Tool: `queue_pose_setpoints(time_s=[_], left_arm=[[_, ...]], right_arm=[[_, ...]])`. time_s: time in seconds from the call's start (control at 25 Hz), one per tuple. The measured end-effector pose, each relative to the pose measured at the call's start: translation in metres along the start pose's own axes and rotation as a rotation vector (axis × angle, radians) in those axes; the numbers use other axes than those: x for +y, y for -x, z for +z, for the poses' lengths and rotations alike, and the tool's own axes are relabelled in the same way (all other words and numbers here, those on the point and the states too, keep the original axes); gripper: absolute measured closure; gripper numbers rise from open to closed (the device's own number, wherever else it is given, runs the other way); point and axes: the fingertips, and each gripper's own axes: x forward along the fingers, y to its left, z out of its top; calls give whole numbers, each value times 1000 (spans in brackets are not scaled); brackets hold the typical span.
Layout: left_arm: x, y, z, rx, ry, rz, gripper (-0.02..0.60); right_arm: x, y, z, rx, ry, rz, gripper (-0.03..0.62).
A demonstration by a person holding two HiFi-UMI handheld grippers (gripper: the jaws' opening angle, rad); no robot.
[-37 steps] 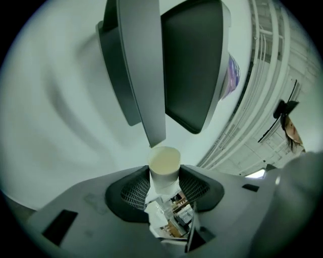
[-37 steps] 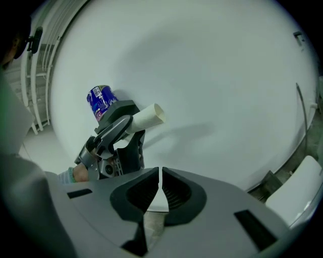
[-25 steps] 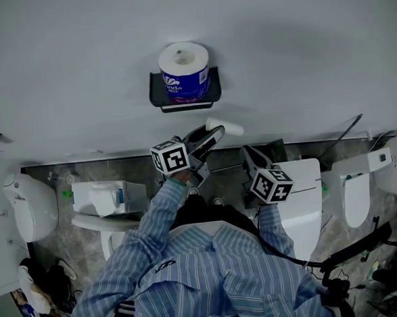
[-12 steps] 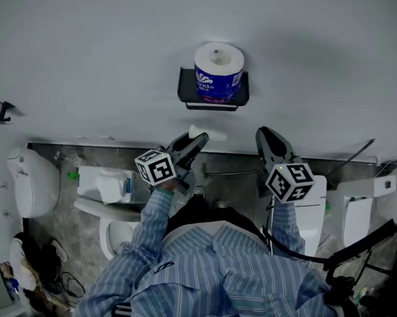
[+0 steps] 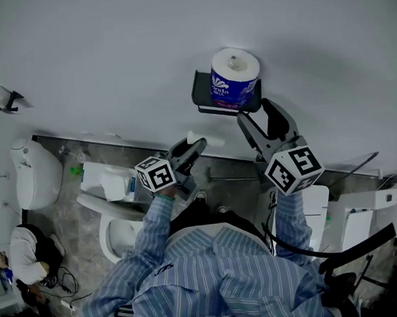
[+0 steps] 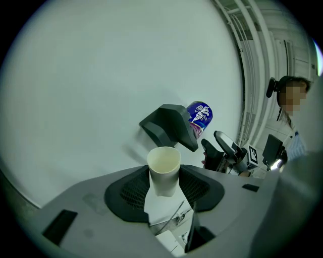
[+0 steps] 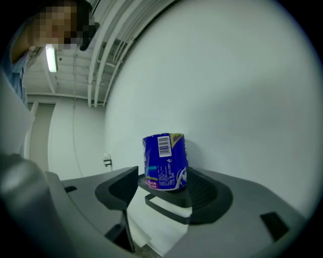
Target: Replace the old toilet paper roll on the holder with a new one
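Now the left gripper (image 5: 194, 146) pinches an empty pale cardboard tube (image 6: 164, 169) between its fingers, low and left of the black wall-mounted holder (image 5: 199, 93). The right gripper (image 5: 255, 112), whose jaws have just been opening and stand spread around nothing, hovers just beneath that holder, where the blue-wrapped new toilet paper roll (image 5: 233, 77) stands upright.

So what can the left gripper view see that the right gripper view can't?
Only the left gripper view shows the empty cardboard tube, pinched in the left hand-held gripper. Only the right gripper view shows the barcode on the new roll, printed on its blue wrapper, and a small wall hook. Both show that wrapped roll standing on the dark holder against the white wall.
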Motion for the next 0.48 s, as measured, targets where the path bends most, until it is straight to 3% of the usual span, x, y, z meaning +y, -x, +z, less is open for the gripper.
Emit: queue_pose_setpoints(time_s=[0.12,0.28,0.48], left_arm=[[3,1,-1,0,-1,4,402],[5,2,1,-2,-4,9,402],[7,-1,-2,6,-1,10,402]], right_arm=[[-5,-18,1,14,28,-37,286],[1,-37,5,50,29,-18,255],[-8,-53,10,104,68,-112,226]])
